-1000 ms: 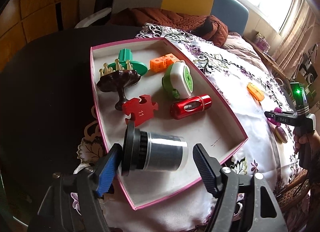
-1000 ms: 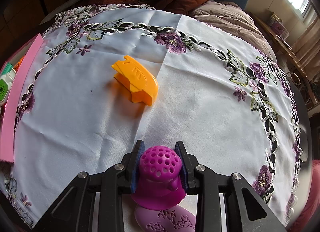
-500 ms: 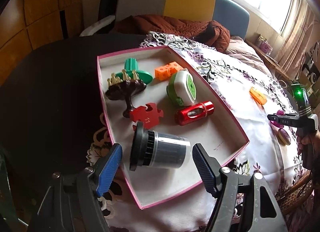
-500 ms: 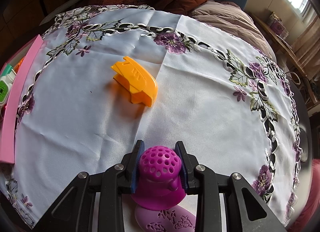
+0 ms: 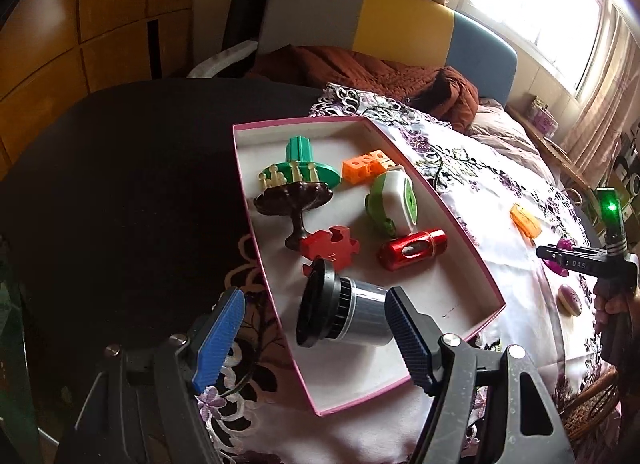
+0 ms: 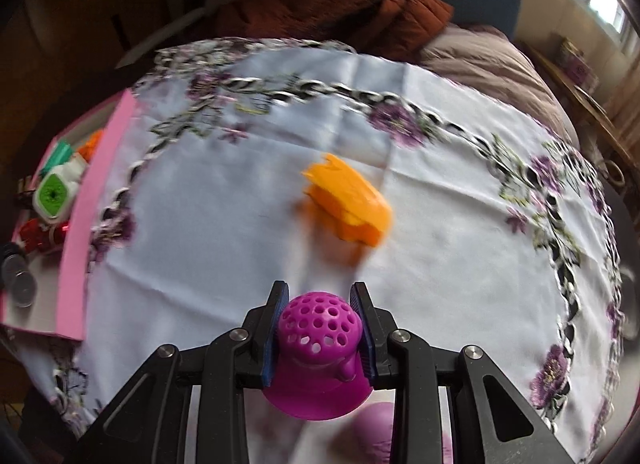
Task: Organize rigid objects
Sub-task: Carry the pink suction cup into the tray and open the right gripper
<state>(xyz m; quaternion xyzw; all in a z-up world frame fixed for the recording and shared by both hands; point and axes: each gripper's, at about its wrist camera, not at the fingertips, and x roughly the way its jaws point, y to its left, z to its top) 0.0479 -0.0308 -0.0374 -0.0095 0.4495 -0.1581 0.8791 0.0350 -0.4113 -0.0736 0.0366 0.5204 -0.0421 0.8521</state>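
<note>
The right tool [image 6: 319, 324] clamps the purple perforated dome [image 6: 318, 348] above the desk's tablecloth [image 6: 208, 264] — an orange clip [image 6: 348, 204] lies ahead. The left tool [image 5: 316, 338] gapes over the pink-rimmed box [image 5: 460, 220], straddling a black-capped cylinder [image 5: 340, 312]; the red puzzle piece [image 5: 330, 246] reads 11.

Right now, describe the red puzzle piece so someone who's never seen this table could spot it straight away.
Find the pink-rimmed box at the edge of the flowered tablecloth. Inside, the puzzle piece lies flat between the brown mushroom-shaped stand and the black-and-grey cylinder. The only other red thing there is a shiny rounded tube; this one is matt, flat and jigsaw-edged.
</note>
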